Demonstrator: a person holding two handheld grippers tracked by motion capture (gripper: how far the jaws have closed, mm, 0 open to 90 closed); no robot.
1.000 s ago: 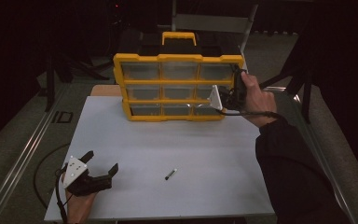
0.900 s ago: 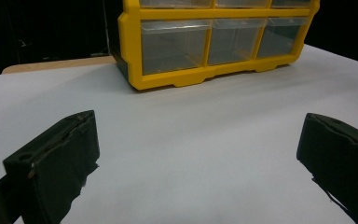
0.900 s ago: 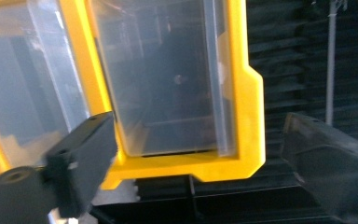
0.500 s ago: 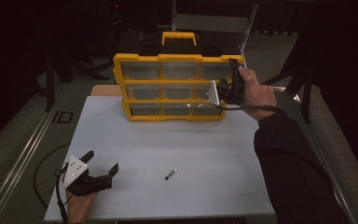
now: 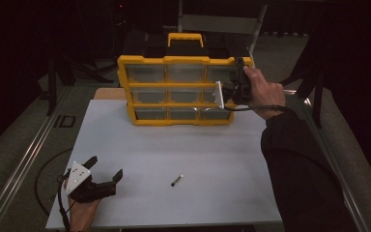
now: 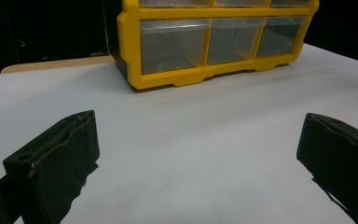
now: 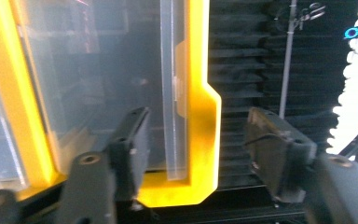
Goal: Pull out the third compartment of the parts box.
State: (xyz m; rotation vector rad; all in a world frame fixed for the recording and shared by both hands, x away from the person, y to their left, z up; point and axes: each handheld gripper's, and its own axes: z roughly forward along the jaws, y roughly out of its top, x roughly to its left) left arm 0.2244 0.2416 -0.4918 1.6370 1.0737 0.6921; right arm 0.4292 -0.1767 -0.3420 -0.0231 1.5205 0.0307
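Note:
A yellow drawer cabinet [image 5: 174, 105] with clear drawers stands at the back of the white table [image 5: 198, 145]. My right gripper [image 5: 228, 92] is held against its right-hand column. In the right gripper view its jaws have just been closing and straddle a clear drawer's edge [image 7: 172, 93] and the yellow frame [image 7: 203, 107]. A gap still shows beside the right pad, so my right gripper [image 7: 205, 140] is open. My left gripper [image 5: 107, 166] rests at the table's front left, open with nothing between its jaws. In its own view my left gripper [image 6: 200, 154] faces the cabinet [image 6: 182, 79].
A small dark screw [image 5: 176, 180] lies on the table near the front middle, right of my left gripper. A black stand and dark floor surround the table. The person's sleeve [image 5: 299, 169] crosses the table's right side.
My right hand has edged a little up and left, closer against the cabinet's right column. My left gripper and the screw have stayed where they were.

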